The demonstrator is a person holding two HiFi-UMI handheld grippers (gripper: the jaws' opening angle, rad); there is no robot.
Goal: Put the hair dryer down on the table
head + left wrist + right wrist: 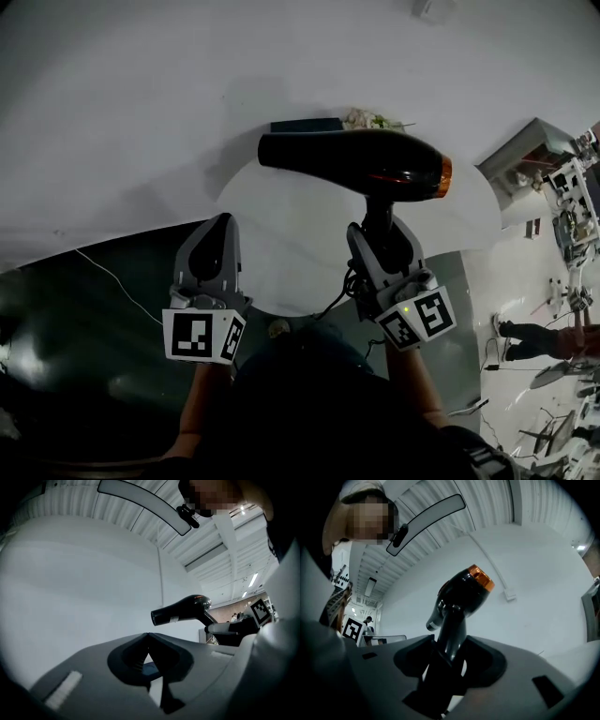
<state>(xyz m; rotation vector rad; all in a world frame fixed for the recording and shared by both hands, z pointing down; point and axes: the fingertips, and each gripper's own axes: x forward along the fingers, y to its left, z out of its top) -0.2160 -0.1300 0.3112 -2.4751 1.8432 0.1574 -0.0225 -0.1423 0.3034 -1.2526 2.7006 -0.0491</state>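
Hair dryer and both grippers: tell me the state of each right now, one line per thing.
hair dryer: held up by its handle, barrel level, not yet set down on the table.
right gripper: shut on the hair dryer's handle.
left gripper: shut, nothing between its jaws.
cord: hanging loose below the handle.

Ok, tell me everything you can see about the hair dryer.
The hair dryer is glossy black plastic by its look, with an orange ring at the rear and a narrow nozzle pointing toward the person's left. Its barrel lies about level, the handle pointing down into the right gripper, whose fingers are closed on it. A dark cord trails out below the gripper. It is held in the air above the white table; nothing else touches it.
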